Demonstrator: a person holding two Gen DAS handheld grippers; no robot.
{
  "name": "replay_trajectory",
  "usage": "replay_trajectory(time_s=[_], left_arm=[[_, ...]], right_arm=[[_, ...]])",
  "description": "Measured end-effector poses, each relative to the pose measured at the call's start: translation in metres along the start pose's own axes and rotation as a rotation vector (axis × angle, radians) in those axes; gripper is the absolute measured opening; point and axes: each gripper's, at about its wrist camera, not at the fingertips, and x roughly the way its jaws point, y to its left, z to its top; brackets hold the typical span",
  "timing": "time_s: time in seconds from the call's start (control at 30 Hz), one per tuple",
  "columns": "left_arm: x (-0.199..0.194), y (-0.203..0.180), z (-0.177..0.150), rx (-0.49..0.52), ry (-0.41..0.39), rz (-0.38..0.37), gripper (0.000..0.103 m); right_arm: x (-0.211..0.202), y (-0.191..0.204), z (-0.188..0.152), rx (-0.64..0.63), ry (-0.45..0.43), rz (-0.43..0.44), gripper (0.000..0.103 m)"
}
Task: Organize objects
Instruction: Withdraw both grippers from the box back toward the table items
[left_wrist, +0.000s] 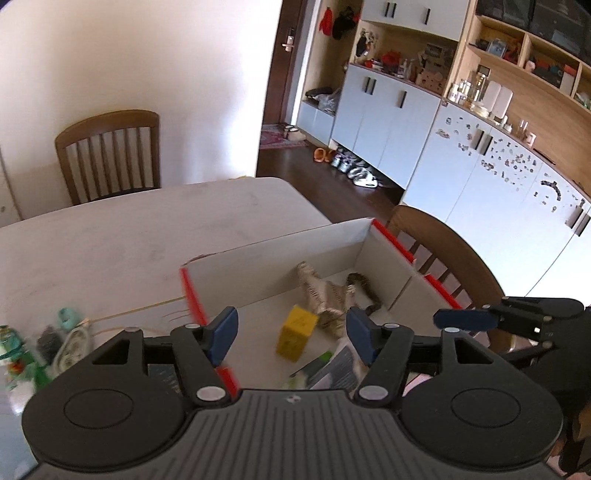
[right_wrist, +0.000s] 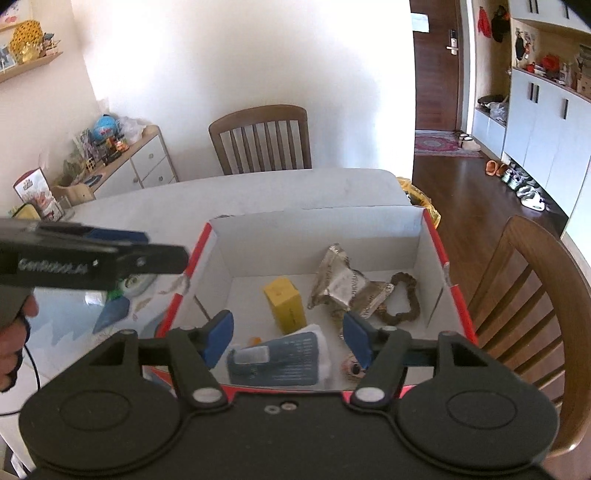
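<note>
An open white cardboard box (right_wrist: 317, 221) with red rims (left_wrist: 192, 295) stands on the pale table. Inside lie a yellow carton (right_wrist: 286, 304) (left_wrist: 297, 332), a crumpled silver wrapper (right_wrist: 343, 288) (left_wrist: 317, 291), a brown scrunchie (right_wrist: 404, 299) and a blue-and-white packet (right_wrist: 277, 358). My right gripper (right_wrist: 288, 339) hovers open over the box's near side, with nothing between its blue pads. My left gripper (left_wrist: 291, 336) is also open and empty above the box's left rim. It appears side-on in the right wrist view as the left gripper (right_wrist: 159, 249), and the right gripper (left_wrist: 461, 319) shows in the left wrist view.
Several small loose items (left_wrist: 44, 347) (right_wrist: 122, 295) lie on the table left of the box. A wooden chair (right_wrist: 262, 140) stands at the far side and another chair (right_wrist: 524, 295) at the right edge. A hand (right_wrist: 13, 332) holds the left gripper's handle. Cabinets (left_wrist: 388, 122) line the right wall.
</note>
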Motion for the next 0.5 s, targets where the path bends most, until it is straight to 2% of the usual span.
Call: replay_trajectory(time_s=[0.17,0.27,0.5], left_arm=[[-0.025,0.024,-0.013,-0.002,-0.031,0.031,0.074],[-0.037,0.037,-0.019,0.004,-0.047,0.061,0.08],[-0.055,0.068,-0.038,0.002,-0.053,0.104,0.081]], right_arm=[[-0.001,0.023,-0.003,-0.005,-0.021,-0.01,0.078],[0.001,0.038,-0.005,0.002,-0.022,-0.009,0.08],[0.01,0.078,-0.007,0.007,-0.036,-0.014,0.092]])
